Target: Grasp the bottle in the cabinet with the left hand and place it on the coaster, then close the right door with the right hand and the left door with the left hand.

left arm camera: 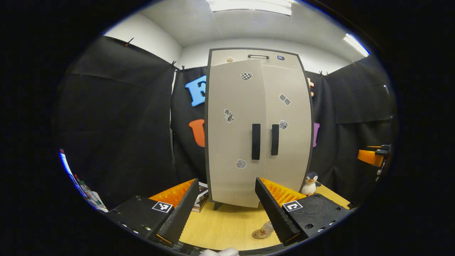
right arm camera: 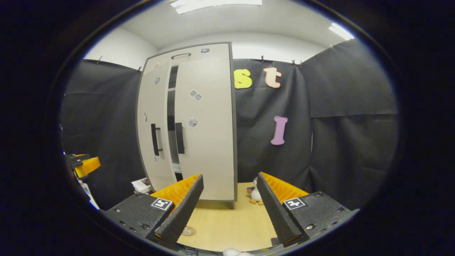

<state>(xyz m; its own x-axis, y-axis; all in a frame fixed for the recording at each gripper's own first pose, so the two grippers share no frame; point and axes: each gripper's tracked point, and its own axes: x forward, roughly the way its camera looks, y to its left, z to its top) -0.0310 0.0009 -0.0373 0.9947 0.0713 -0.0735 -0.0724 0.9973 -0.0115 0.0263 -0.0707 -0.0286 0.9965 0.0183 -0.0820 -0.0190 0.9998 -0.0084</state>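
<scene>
Both claws, left claw (left arm camera: pixel 225 209) and right claw (right arm camera: pixel 227 209), gape wide and hold nothing. The bottle (left arm camera: pixel 263 230) stands on the counter (left arm camera: pixel 227 224); the cabinet (right arm camera: pixel 188 124) left door (right arm camera: pixel 153 131) sits ajar, needing a left push.

The cabinet (left arm camera: pixel 259 124) ahead of the left claw (left arm camera: pixel 225 213) looks like smooth matt laminate, beige, with matt black plastic-looking handles (left arm camera: pixel 256 141) and little paper-like stickers (left arm camera: pixel 229 115). Table (left arm camera: pixel 227 224) under the claw is pale wood grain, smooth, slight sheen. The bottle (left arm camera: pixel 265 230) by the claw's right finger looks like clear glossy plastic. The claw's fingers (left arm camera: pixel 275 209) have ribbed, rough-looking faces. Off to the right, the penguin (left arm camera: pixel 311 183) looks plush. The walls (left arm camera: pixel 117 124) are matt black cloth, a bit wrinkled.
</scene>
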